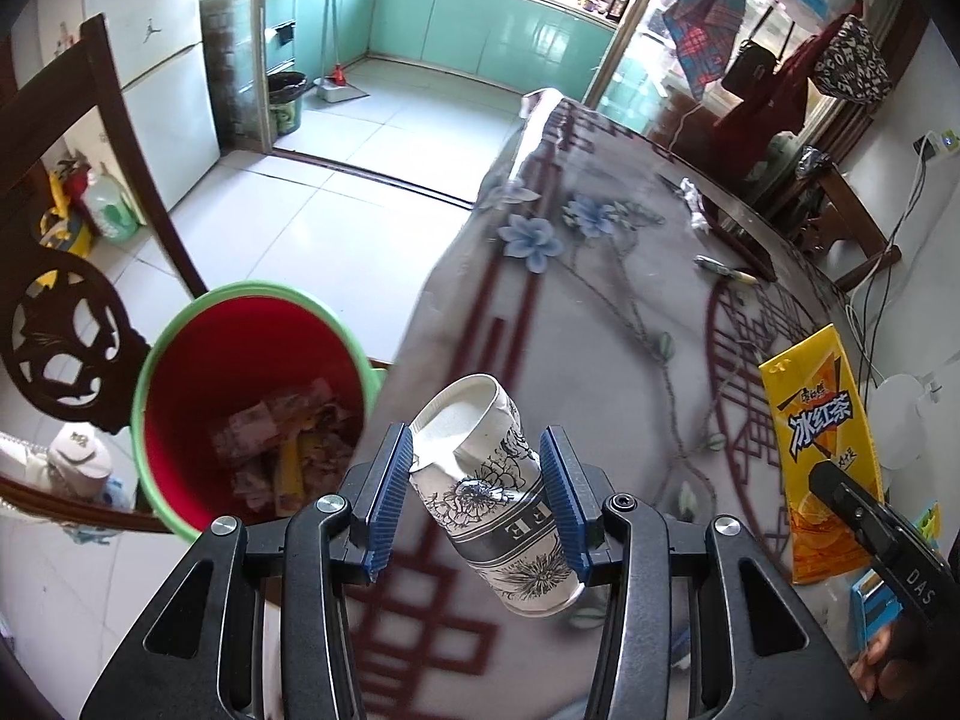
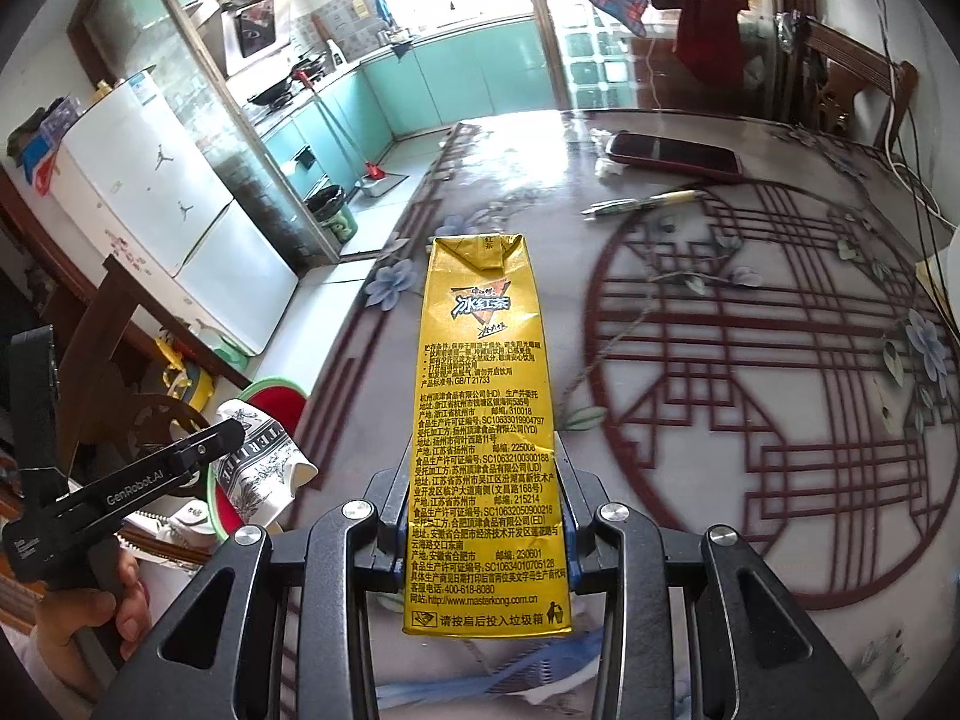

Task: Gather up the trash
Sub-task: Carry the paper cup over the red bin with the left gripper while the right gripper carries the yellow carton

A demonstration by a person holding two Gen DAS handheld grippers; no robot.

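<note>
Crushed paper cup sits pinched in the left gripper fingers beside the red bin; right gripper fingers pinch the yellow tea carton.

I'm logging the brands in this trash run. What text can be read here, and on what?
"冰红茶": front of the yellow iced tea carton, held by the right hand-held gripper.
"http://www.masterkong.com.cn", "400-618-8080", "GB/T 21733": carton's fine print.
"GenRobot.AI": left hand-held gripper.
"DAS": right hand-held gripper's side, left wrist view.
"E": band on the crushed paper cup; rest hidden.
Fridge stickers: unreadable.
</note>
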